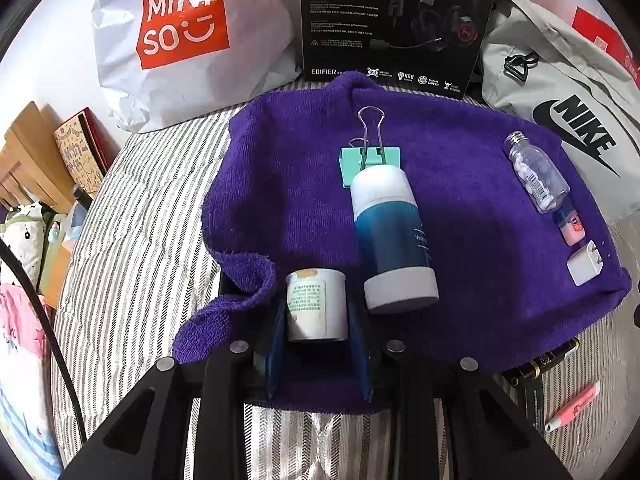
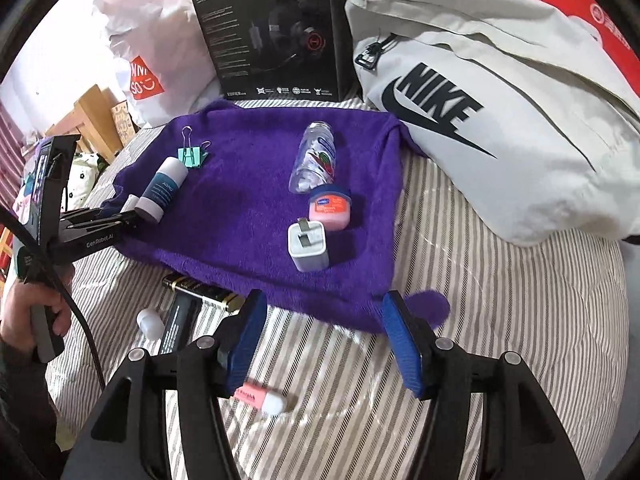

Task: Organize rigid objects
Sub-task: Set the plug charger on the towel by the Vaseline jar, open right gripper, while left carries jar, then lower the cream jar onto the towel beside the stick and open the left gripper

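The left tool (image 1: 318,316) is gripping a small white jar (image 1: 316,304) by its sides, low over the near edge of the purple towel (image 1: 460,240). The jar is looking light, stiff and smooth; a mid-body hold is suiting it. The right tool (image 2: 324,340) is standing half open, empty, over the striped bed (image 2: 500,320). Beyond the jar a blue-and-white bottle (image 1: 394,236) is lying close; open towel is lying left of it.
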`<act>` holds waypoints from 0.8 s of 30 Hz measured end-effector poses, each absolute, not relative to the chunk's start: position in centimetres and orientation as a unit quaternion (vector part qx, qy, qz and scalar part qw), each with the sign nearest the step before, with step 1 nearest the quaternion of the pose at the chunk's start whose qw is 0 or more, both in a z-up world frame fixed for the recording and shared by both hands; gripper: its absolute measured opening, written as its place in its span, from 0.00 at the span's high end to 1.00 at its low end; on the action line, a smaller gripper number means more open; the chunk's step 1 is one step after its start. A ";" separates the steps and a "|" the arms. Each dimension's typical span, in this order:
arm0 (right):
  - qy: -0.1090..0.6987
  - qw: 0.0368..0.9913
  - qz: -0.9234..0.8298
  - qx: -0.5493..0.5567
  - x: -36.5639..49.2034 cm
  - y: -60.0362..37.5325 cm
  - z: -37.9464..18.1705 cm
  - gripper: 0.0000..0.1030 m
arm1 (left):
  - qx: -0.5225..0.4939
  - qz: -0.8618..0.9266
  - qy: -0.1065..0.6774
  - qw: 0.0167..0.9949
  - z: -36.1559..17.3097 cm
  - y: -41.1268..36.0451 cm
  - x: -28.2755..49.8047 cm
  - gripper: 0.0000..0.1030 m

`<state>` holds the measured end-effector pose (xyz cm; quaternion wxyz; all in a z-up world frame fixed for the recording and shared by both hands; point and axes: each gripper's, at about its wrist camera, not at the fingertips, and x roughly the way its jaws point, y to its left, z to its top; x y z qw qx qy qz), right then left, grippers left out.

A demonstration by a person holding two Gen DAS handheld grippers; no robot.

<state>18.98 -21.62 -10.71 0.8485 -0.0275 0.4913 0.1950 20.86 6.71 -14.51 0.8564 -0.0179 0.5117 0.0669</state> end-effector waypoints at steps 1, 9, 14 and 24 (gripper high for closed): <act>0.491 0.849 0.194 -0.026 18.8 -21.8 -10.7 0.42 | -0.021 0.067 0.514 0.855 -14.4 6.8 20.7 0.72; 0.492 0.850 0.189 -0.014 17.5 -23.0 -10.4 0.42 | -0.054 0.061 0.501 0.862 -12.7 6.8 18.4 0.48; 0.492 0.850 0.188 0.000 16.4 -23.6 -10.4 0.42 | -0.060 0.055 0.484 0.871 -11.0 5.4 15.4 0.35; 0.495 0.847 0.190 0.032 13.4 -24.9 -10.4 0.42 | -0.171 -0.020 0.513 0.841 -13.9 1.6 13.0 0.35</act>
